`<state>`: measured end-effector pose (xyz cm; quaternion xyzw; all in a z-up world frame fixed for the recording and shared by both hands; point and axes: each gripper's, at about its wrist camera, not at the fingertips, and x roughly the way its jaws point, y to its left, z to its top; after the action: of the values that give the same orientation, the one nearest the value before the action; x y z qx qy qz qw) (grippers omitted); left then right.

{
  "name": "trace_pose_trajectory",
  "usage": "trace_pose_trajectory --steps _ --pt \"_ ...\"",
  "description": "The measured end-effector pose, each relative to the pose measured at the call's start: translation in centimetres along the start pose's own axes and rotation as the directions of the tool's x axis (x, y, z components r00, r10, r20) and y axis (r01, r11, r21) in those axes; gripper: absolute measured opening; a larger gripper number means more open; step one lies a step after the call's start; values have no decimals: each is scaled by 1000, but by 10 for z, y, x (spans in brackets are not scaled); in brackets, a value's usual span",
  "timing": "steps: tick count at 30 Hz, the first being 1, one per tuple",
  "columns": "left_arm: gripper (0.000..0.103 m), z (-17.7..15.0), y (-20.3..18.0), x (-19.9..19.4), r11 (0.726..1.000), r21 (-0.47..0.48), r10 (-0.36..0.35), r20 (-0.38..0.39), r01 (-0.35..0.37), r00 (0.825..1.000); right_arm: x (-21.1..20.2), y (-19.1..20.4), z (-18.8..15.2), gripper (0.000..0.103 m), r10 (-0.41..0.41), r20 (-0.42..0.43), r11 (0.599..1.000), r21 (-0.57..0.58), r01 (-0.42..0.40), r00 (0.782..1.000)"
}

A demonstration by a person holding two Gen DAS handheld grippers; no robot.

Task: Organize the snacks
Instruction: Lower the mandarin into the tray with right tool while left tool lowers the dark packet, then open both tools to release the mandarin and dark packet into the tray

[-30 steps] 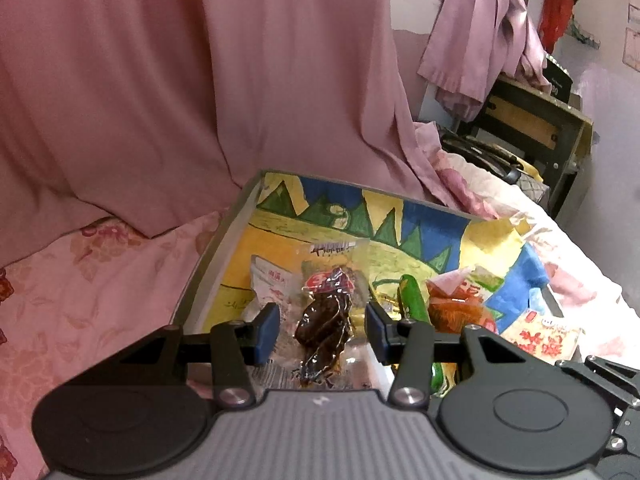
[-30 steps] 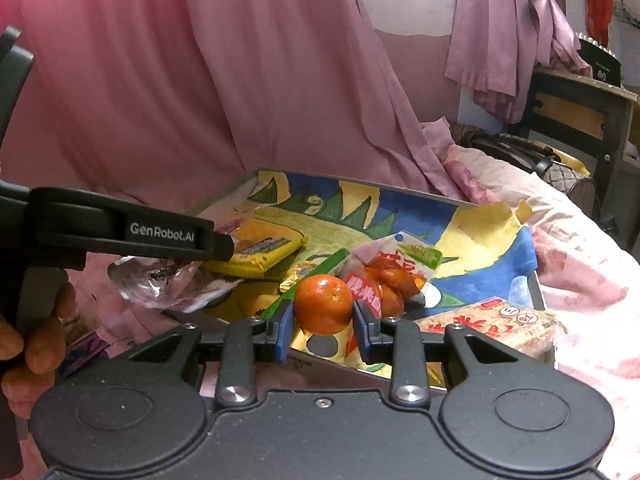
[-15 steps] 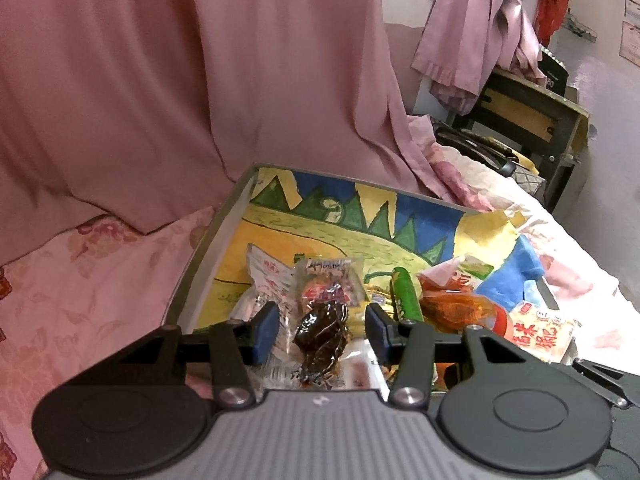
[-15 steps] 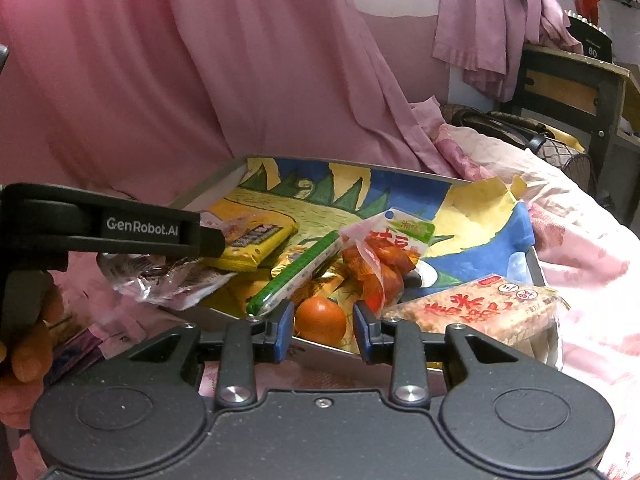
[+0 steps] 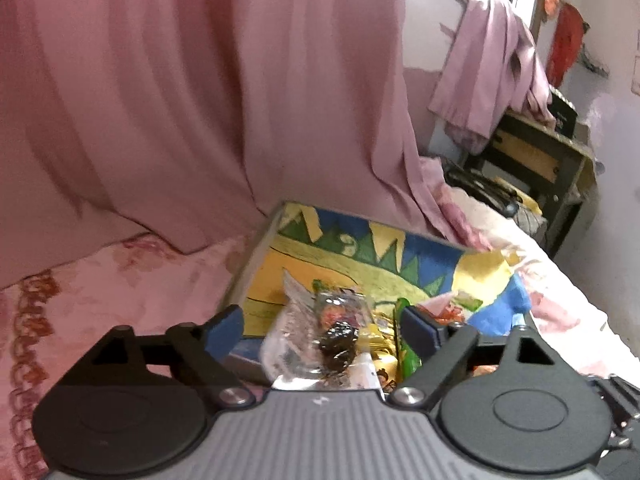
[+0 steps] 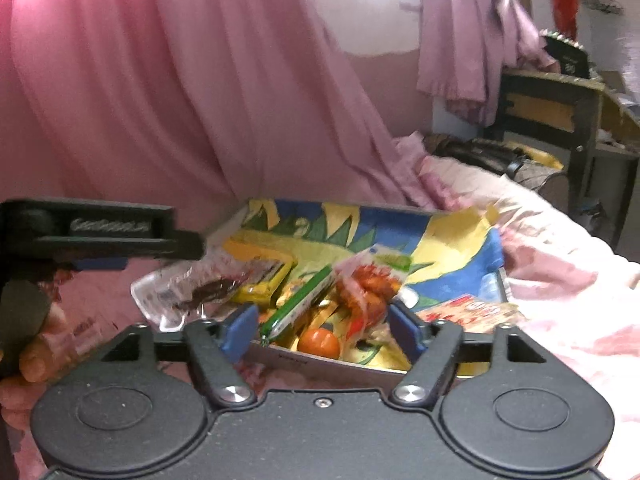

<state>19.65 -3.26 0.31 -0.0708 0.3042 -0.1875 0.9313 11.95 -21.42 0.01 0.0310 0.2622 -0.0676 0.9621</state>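
Opening wide, both the left tool (image 5: 322, 330) and the right tool (image 6: 318, 330) grip nothing — the dark snack packet (image 5: 336, 340) and orange (image 6: 319, 342) lie in the painted tray (image 6: 460, 236). The packet overhangs the rim and may slide off. Labels are too blurred to read.

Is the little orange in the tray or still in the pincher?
In the tray. The orange lies among the snacks; the right gripper is opening, its blue pads clear of it.

a bed (image 6: 560, 280) in pink floral sheets carries a shallow tray (image 6: 320, 368) with a colourful lining.
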Motion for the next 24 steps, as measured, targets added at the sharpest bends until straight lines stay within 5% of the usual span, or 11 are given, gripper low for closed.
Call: trace_pose_trajectory --steps 9,15,24 --pt "102 -3 5 -61 993 2 113 112 -114 987 -60 -12 5 101 -8 117 998 63 1 993" --pt "103 -18 6 -110 986 32 157 202 -167 967 -96 -14 -1 102 -4 149 995 102 -11 989" --pt "103 -47 -1 -164 967 107 199 237 -229 951 -146 -4 -18 102 41 164 995 83 -55 986"
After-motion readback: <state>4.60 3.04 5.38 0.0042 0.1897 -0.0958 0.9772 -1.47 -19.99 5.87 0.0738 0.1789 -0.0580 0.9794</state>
